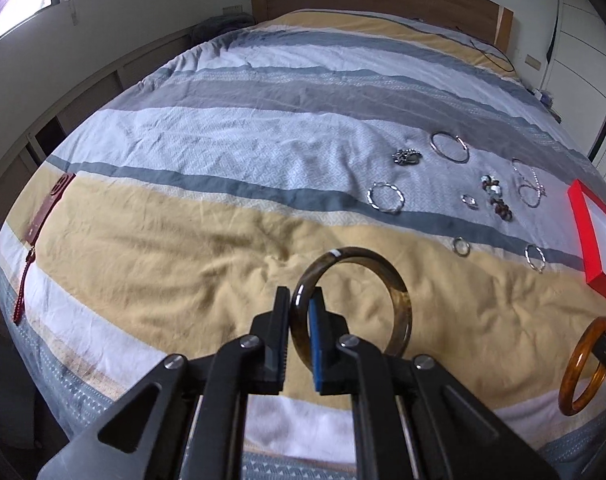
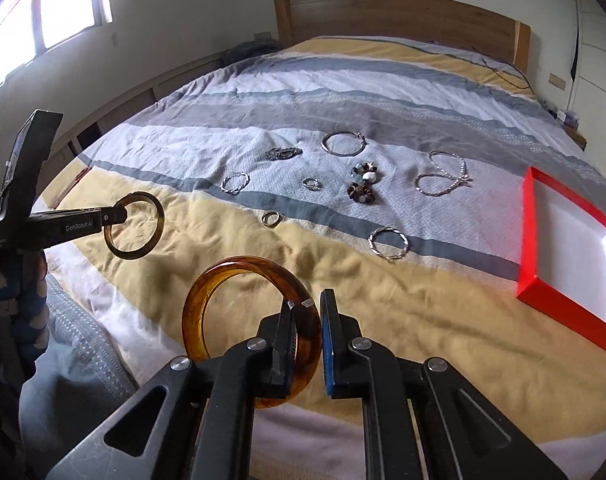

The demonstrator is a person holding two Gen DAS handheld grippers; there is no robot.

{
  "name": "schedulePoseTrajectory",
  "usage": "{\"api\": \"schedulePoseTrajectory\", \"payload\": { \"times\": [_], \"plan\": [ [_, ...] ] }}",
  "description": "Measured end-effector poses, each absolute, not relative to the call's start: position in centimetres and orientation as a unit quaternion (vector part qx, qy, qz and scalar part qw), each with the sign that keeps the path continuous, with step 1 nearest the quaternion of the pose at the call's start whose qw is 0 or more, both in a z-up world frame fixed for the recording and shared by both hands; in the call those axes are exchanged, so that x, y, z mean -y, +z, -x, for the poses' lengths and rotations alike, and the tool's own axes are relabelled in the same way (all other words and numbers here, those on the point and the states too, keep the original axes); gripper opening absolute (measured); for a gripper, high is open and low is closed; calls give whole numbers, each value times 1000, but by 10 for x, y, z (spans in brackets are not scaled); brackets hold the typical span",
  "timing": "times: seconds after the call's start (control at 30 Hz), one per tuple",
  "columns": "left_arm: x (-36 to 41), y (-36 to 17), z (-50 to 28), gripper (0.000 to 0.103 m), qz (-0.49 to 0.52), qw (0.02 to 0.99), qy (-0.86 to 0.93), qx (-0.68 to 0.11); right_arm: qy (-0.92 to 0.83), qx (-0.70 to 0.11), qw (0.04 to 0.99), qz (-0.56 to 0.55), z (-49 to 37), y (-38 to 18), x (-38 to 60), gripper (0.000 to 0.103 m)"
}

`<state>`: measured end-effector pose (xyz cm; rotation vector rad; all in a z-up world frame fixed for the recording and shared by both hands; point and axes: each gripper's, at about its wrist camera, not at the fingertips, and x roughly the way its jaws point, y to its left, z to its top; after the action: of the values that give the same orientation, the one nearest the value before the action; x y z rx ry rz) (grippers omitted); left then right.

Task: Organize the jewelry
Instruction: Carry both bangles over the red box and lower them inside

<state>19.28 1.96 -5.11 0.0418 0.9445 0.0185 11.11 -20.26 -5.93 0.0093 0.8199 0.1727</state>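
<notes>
My left gripper (image 1: 301, 300) is shut on the rim of a dark brown bangle (image 1: 399, 304), held up off the striped bedspread. In the right wrist view that left gripper (image 2: 119, 214) shows from the side, with the dark bangle (image 2: 151, 240) hanging from its tips. My right gripper (image 2: 308, 304) is shut on an amber bangle (image 2: 207, 292), also lifted above the bed. The amber bangle (image 1: 579, 376) and right gripper (image 1: 605, 344) appear at the right edge of the left wrist view. A red box (image 2: 529, 232) with a white inside lies open to the right.
Silver bangles (image 2: 343, 143), a twisted bangle (image 2: 387, 244), rings (image 2: 271, 218), bead pieces (image 2: 363, 184) and a chain (image 2: 443, 178) lie spread on the grey stripes. A dark red phone case (image 1: 55, 200) with a strap rests near the bed's left edge. A wooden headboard (image 2: 383, 16) stands at the far end.
</notes>
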Motion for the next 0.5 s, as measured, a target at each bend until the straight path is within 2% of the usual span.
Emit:
{"api": "schedulePoseTrajectory", "payload": {
  "times": [0.27,0.5],
  "plan": [
    [10,-15,-143,8,-62,901,-10,-429,60,-363,929,-42,-57,-34,234,11],
    [77,5,-126,8,-96,901,-63,-418,26,-333,940,-67,-24,-14,288,11]
  ]
}}
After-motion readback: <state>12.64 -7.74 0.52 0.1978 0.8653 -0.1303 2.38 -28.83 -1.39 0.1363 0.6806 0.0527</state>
